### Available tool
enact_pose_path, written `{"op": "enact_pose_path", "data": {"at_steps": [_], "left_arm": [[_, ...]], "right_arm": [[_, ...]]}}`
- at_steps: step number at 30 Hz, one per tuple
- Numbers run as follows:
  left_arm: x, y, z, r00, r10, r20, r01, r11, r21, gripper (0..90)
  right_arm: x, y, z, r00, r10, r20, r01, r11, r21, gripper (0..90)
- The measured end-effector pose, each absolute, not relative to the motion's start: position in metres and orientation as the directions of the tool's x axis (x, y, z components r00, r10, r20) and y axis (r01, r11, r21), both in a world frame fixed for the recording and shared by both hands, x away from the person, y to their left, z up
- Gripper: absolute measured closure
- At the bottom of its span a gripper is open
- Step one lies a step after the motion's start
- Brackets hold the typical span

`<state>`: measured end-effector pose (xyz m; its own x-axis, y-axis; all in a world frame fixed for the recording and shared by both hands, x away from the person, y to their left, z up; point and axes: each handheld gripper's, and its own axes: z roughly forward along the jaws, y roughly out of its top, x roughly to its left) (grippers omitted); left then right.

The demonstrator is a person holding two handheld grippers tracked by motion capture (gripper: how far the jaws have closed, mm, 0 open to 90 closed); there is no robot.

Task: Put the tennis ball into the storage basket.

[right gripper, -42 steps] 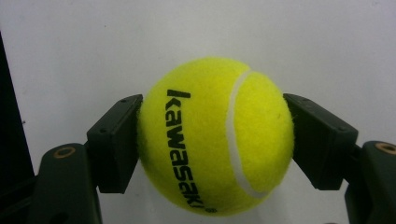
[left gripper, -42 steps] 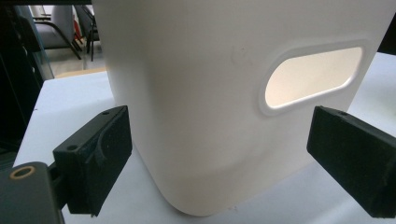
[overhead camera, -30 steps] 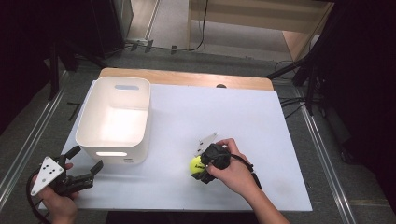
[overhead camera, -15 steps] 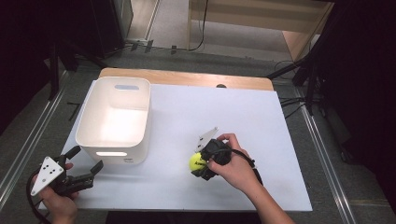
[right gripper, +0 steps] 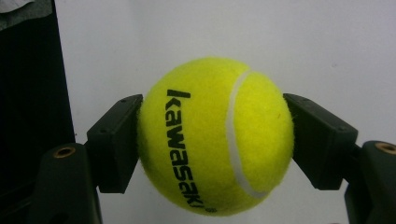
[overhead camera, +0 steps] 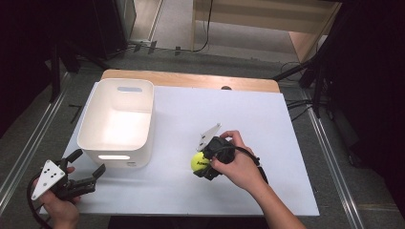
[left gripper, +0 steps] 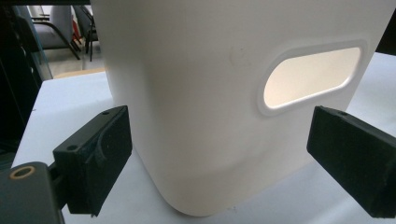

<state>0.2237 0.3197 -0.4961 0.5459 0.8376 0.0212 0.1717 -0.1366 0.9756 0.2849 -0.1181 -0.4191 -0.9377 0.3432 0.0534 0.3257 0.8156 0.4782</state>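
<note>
A yellow tennis ball with black lettering sits squeezed between both black pads of my right gripper, which is shut on it. From above, the ball hangs just over the white table top near the middle front, with my right gripper around it. A white plastic bin with a handle slot stands at the left. My left gripper rests open at the front left corner, just short of the bin. In the left gripper view the bin wall is close ahead of the wide-apart jaws of my left gripper.
The white table top ends in a wooden strip at the back. Metal rails run along both sides on the floor. Dark equipment and cables lie beyond the right back corner.
My right gripper has lifted a little with the ball held in it and shifted slightly toward the back. My left gripper has stayed in place.
</note>
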Motion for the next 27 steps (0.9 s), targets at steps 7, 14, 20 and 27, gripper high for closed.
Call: {"op": "enact_pose_path", "data": {"at_steps": [7,14,20,27], "left_arm": [[0.224,0.320,-0.496,0.545,0.838,0.021,0.173,-0.137,0.975,7.2],[0.224,0.320,-0.496,0.546,0.838,0.021,0.174,-0.138,0.975,7.2],[0.224,0.320,-0.496,0.547,0.837,0.020,0.174,-0.137,0.975,7.2],[0.224,0.320,-0.496,0.547,0.837,0.021,0.174,-0.138,0.975,7.2]], "right_arm": [[0.288,-0.115,-0.413,-0.945,0.323,0.046,0.304,0.821,0.483,23.8],[0.290,-0.112,-0.406,-0.943,0.331,0.042,0.309,0.821,0.480,23.7],[0.292,-0.108,-0.400,-0.943,0.329,0.043,0.309,0.822,0.478,23.8],[0.295,-0.103,-0.392,-0.949,0.314,0.039,0.293,0.824,0.485,23.7]]}}
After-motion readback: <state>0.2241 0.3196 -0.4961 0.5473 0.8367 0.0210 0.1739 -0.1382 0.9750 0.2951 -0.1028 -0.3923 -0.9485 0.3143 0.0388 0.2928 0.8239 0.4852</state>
